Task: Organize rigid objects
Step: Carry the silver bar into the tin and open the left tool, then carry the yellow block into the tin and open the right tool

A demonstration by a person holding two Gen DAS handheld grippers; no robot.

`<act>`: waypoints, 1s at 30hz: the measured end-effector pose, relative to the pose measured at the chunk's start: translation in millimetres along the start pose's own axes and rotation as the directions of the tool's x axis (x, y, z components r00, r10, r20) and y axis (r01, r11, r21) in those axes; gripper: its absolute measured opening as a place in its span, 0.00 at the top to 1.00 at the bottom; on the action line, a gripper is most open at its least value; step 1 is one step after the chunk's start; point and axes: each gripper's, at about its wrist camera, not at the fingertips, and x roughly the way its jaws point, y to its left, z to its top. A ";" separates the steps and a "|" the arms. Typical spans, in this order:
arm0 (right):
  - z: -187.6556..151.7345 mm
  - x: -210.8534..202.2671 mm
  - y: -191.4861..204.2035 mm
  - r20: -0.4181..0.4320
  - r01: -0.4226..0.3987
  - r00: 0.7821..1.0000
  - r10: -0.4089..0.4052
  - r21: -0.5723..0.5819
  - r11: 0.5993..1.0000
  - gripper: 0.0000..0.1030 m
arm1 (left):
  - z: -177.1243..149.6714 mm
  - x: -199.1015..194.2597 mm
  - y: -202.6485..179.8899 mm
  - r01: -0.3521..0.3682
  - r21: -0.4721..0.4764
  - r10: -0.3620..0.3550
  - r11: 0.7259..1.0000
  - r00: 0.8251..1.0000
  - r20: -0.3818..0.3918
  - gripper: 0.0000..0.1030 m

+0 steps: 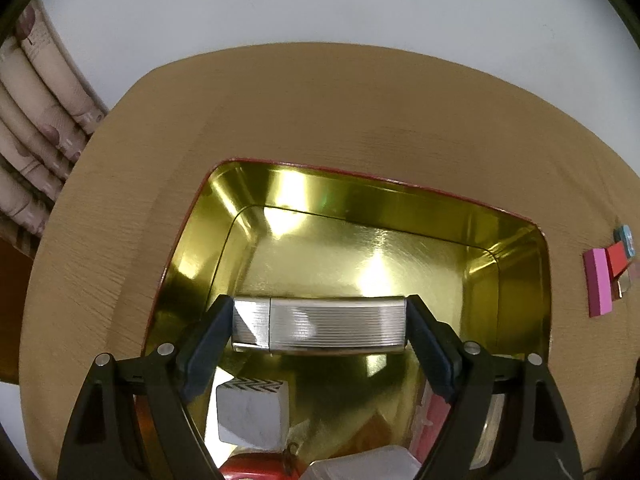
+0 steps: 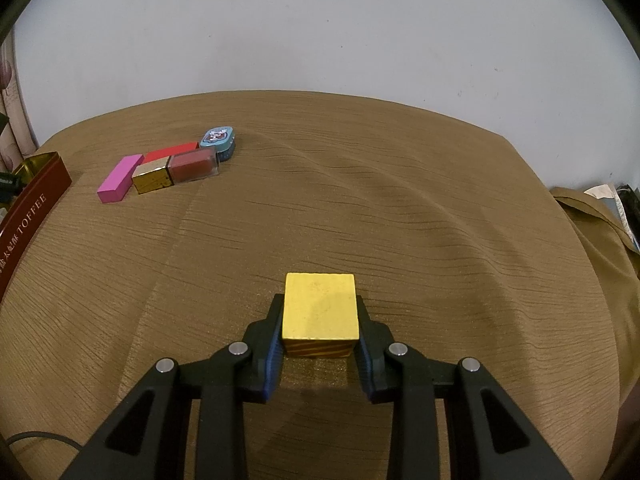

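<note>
My left gripper [image 1: 319, 330] is shut on a ribbed silver case [image 1: 318, 328], held lengthwise between the pads above the open gold-lined tin [image 1: 360, 200]. A white marble block [image 1: 252, 414] and other pieces lie in the tin's near end. My right gripper [image 2: 320, 320] is shut on a yellow cube [image 2: 320, 306] with striped sides, just above the brown tablecloth. The red tin's outer wall [image 2: 28, 212], marked TOFFEE, shows at the far left of the right wrist view.
A cluster lies on the cloth: a pink block [image 2: 120, 178], a gold block [image 2: 152, 178], a red clear case [image 2: 194, 166], a red flat piece [image 2: 170, 152] and a blue oval tin [image 2: 218, 138]. Curtains [image 1: 32, 120] hang left. Folded cloth [image 2: 592, 208] lies right.
</note>
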 end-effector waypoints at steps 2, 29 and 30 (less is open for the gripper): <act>0.1 0.0 -0.3 0.000 0.002 1.000 -0.002 -0.002 1.000 0.69 | 0.7 -5.7 0.1 0.004 -0.006 -0.004 1.000 1.000 0.014 0.18; 0.7 -0.8 2.1 -0.002 0.019 1.000 -0.019 -0.015 1.000 0.69 | -101.6 -133.6 22.6 -0.158 -0.148 0.191 0.976 0.949 0.252 0.11; 0.9 -1.1 2.1 -0.002 0.019 1.000 -0.019 -0.015 1.000 0.70 | -103.3 -133.7 25.5 -0.158 -0.152 0.193 0.976 0.949 0.250 0.11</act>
